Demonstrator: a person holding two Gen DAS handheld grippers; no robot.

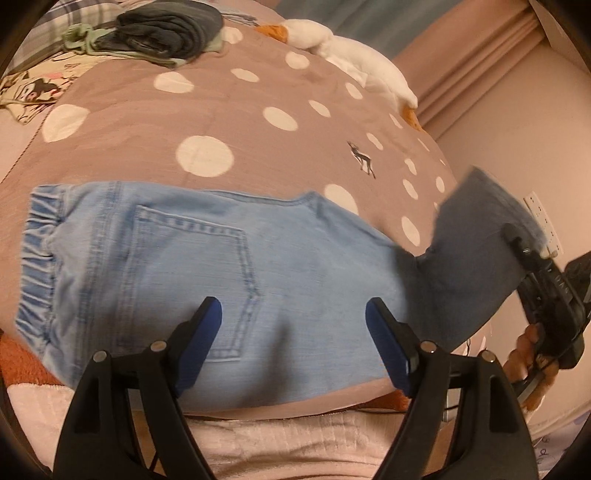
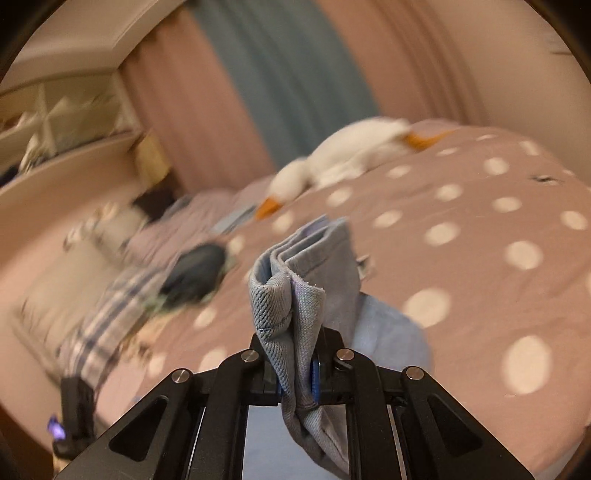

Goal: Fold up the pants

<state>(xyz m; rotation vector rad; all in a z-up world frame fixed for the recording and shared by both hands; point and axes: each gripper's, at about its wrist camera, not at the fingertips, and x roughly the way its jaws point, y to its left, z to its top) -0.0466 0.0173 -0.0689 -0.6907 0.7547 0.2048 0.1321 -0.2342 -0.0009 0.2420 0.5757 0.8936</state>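
Light blue denim pants (image 1: 166,266) lie flat on the dotted bedspread, with the elastic waistband at the left and a back pocket facing up. My left gripper (image 1: 293,306) hovers open just above the seat of the pants, with nothing between its blue pads (image 1: 207,332). At the right, my right gripper (image 1: 517,240), held by a hand (image 1: 532,350), is shut on the leg end (image 1: 476,258) and holds it lifted off the bed. In the right wrist view the bunched hem (image 2: 291,291) is pinched in the right gripper (image 2: 299,354).
The brown bedspread (image 1: 258,147) with white dots covers the bed. A white plush goose (image 1: 351,59) lies at the far edge and a dark clothes pile (image 1: 166,33) at the far left. A wall with a socket (image 1: 543,218) is on the right.
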